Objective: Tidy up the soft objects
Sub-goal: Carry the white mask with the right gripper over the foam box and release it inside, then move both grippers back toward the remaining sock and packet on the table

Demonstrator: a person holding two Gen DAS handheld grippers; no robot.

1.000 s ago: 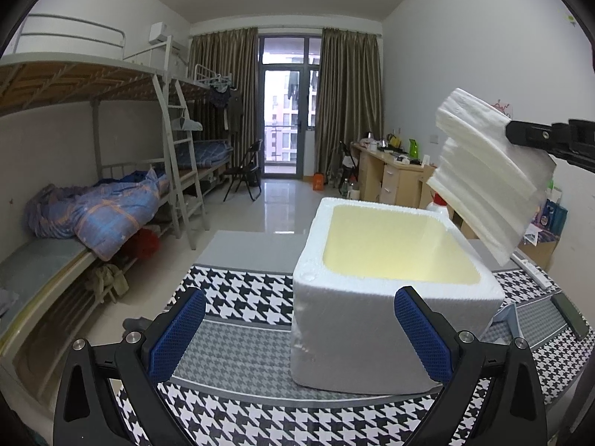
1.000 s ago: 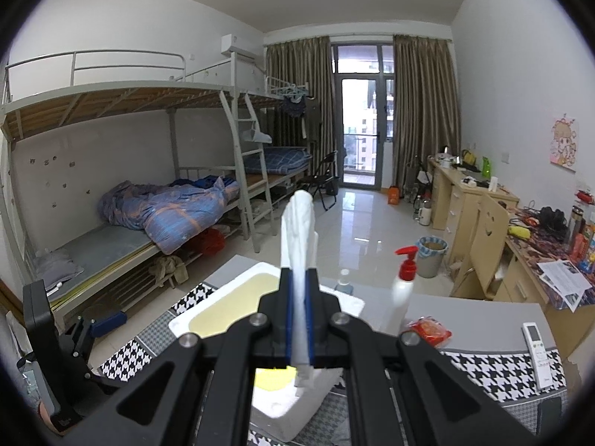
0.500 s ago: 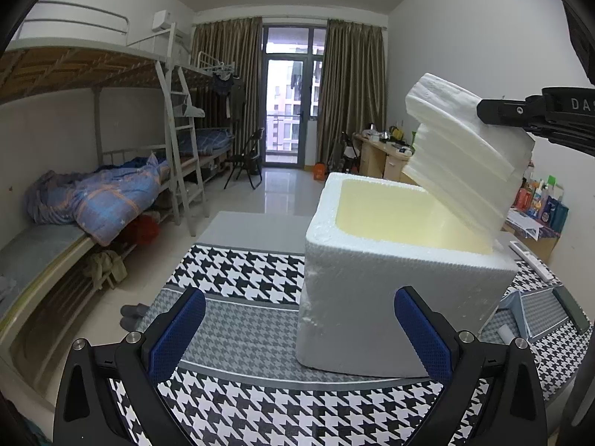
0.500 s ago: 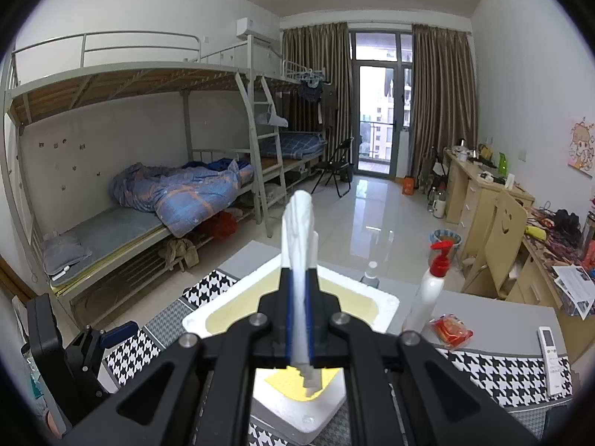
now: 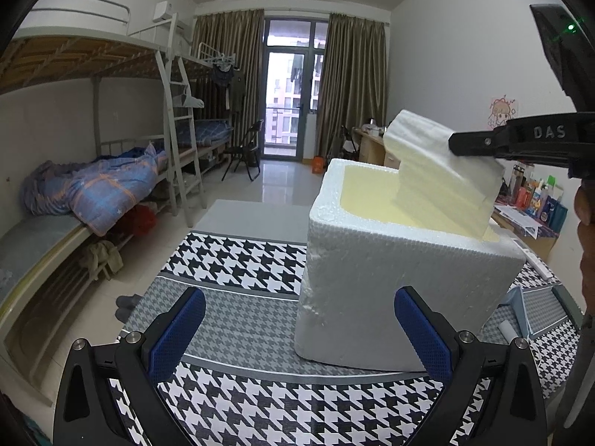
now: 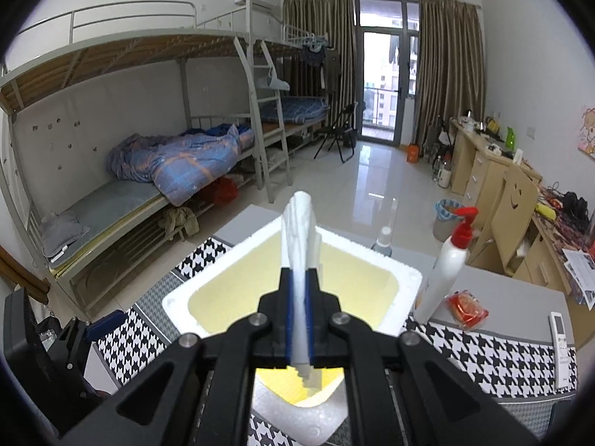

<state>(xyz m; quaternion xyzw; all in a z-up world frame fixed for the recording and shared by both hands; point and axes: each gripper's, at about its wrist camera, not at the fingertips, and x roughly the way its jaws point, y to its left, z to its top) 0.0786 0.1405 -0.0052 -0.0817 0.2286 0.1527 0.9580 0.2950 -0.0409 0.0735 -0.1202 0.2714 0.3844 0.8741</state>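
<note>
The right gripper (image 6: 297,319) has its fingers clamped on a folded white towel (image 6: 299,245) above the foam box (image 5: 372,260). The left gripper (image 5: 297,330) fingers stand wide apart, empty, with the box at one o'clock on the tabletop (image 5: 238,319).

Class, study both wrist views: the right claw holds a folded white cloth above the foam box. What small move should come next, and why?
Probably lower the right claw a little further into the foam box, then release. The folded white cloth is clamped tight, tilted, with its lower corner already past the rim but not visibly resting on the yellow inside. The left claw is open and empty in front of the box.
</note>
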